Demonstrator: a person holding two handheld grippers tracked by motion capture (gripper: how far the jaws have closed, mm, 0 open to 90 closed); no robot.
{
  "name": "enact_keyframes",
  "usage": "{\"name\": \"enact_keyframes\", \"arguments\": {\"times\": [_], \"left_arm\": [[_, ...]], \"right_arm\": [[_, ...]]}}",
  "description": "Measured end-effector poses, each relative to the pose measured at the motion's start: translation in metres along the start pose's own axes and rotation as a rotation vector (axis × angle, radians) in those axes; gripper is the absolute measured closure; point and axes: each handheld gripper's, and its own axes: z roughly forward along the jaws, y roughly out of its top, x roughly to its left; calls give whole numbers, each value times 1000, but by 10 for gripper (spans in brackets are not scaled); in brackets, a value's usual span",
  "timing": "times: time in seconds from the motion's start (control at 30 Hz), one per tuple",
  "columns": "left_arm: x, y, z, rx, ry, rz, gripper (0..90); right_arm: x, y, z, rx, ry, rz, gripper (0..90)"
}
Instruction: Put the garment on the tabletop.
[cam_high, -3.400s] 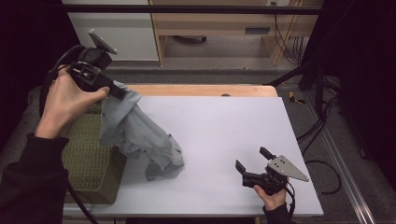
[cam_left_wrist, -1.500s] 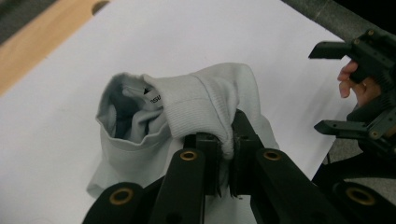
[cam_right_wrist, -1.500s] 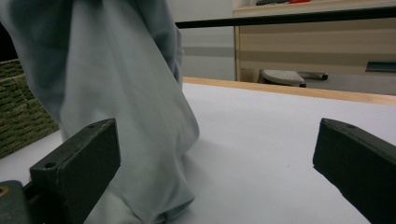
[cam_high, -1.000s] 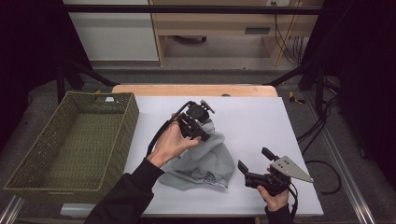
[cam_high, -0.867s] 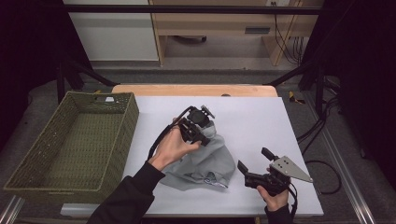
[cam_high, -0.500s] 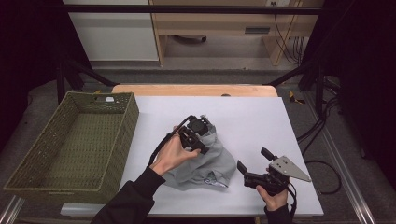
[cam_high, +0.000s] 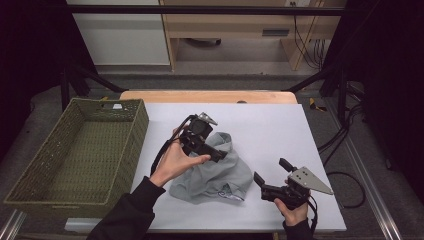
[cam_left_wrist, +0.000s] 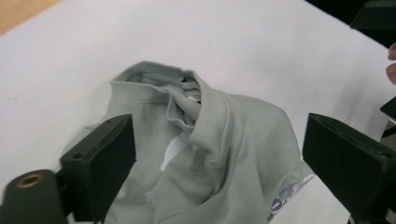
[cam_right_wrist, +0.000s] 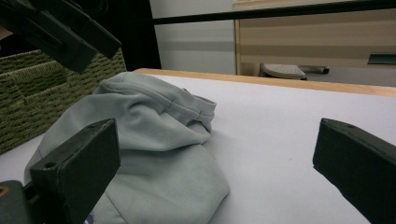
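A crumpled light grey garment (cam_high: 220, 175) lies in a heap on the white table (cam_high: 260, 125), with a neck label and a small print showing. My left gripper (cam_high: 212, 150) hovers over the heap's top left, open. In the left gripper view its jaws stand wide apart (cam_left_wrist: 222, 135) with the garment (cam_left_wrist: 233, 140) loose below them. My right gripper (cam_high: 273, 171) rests near the table's front edge, just right of the heap. It is open (cam_right_wrist: 217, 140), facing the garment (cam_right_wrist: 149, 130) with nothing between its jaws.
A woven green basket (cam_high: 132, 135) stands at the table's left side, and its wall (cam_right_wrist: 28, 93) rises behind the garment in the right gripper view. Beyond the far wooden edge (cam_high: 210, 95) are a floor, cabinets and cables.
The left gripper brought the garment from the basket to the table's middle, lowered it and opened. The cloth has slumped into a heap. The right gripper has stayed put.
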Motion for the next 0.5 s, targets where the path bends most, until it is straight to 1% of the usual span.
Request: {"name": "enact_keyframes", "arguments": {"times": [0.03,0.07,0.1,0.13,0.17,0.23,0.3,0.33,0.37,0.4,0.43,0.5], "left_arm": [[0,-3,-2,-21,8,-5,89],[-1,-6,-4,-58,15,-19,86],[-1,-10,-6,-90,24,-16,86],[-1,-13,-8,-111,24,-16,81],[-1,-15,-9,-124,21,-18,74],[1,-20,-13,-167,19,-27,69],[4,-26,-18,-198,14,-31,64],[4,-27,-20,-205,16,-28,63],[5,-31,-22,-223,27,-20,56],[5,-33,-25,-233,27,-17,50],[6,-37,-28,-257,23,-19,50],[7,-43,-32,-284,21,-21,50]], "right_arm": [[0,0,-1,2,1,-6,10],[0,0,-1,-1,1,-4,10],[0,1,-1,-2,-2,0,10],[-1,1,-1,-3,0,-5,10],[0,1,-2,0,0,2,10],[-1,1,-2,-5,2,-11,10],[-1,1,-2,-2,1,-6,10],[-1,1,-2,1,1,-2,9],[-1,1,-2,5,-1,3,9],[-1,1,-2,6,-2,-2,9],[-1,1,-2,6,-1,2,9],[-1,1,-2,6,-1,1,8]]}}
